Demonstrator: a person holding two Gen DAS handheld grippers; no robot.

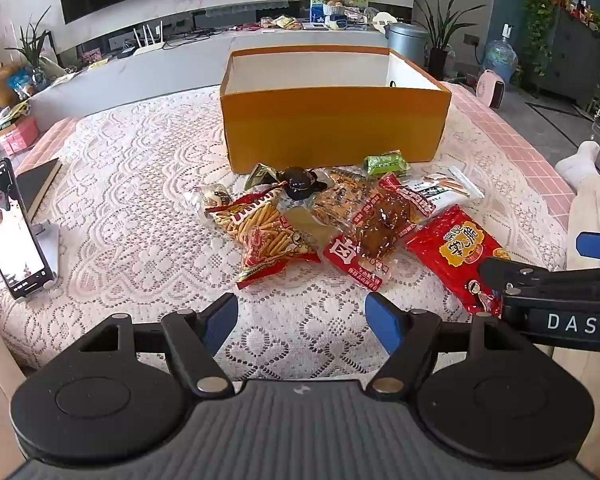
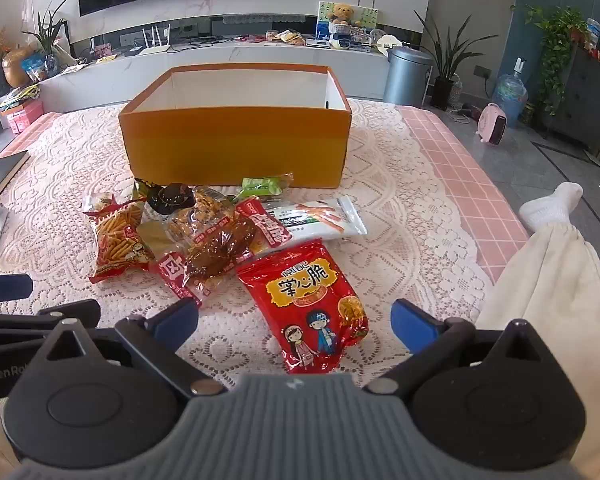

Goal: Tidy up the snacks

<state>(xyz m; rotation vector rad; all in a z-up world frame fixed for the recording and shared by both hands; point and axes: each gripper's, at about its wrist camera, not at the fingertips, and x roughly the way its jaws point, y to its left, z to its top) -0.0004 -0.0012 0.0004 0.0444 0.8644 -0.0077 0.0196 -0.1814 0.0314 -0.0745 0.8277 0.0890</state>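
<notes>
I hold both tongs above the lace cloth [image 1: 140, 184], tilted down toward the heap of snacks. My left tongs [image 1: 302, 320] stand apart with nothing between the blue pads, only bare lace. From them the heap lies ahead, from about eleven to two o'clock. My right tongs [image 2: 294, 322] are spread as wide as they go, and the lower end of the red bag [image 2: 312, 304] lies on the cloth between the pads; neither pad touches it.

From the right tongs, the rest of the heap sits at about eleven o'clock, and the orange box [image 2: 236, 148] stands beyond it at twelve o'clock, open, its white inside showing nothing that I can see.

The red bag is glossy, with yellow lettering and two cartoon children near its bottom. Just to its left lies a clear pack of brown meat [image 2: 216, 256] with red labels, touching it or nearly so. Left of that is a red bag of thin sticks [image 2: 118, 240], crumpled at the edges. Above the red bag, at one o'clock from the heap's middle, lies a white packet [image 2: 320, 220] with orange sticks printed on it. A small green packet [image 2: 266, 186] lies just before the box wall, and a dark round sweet [image 2: 170, 198] sits beside it at nine o'clock.

In the left view a phone [image 1: 10, 228] leans on a stand at ten o'clock, its screen lit.
</notes>
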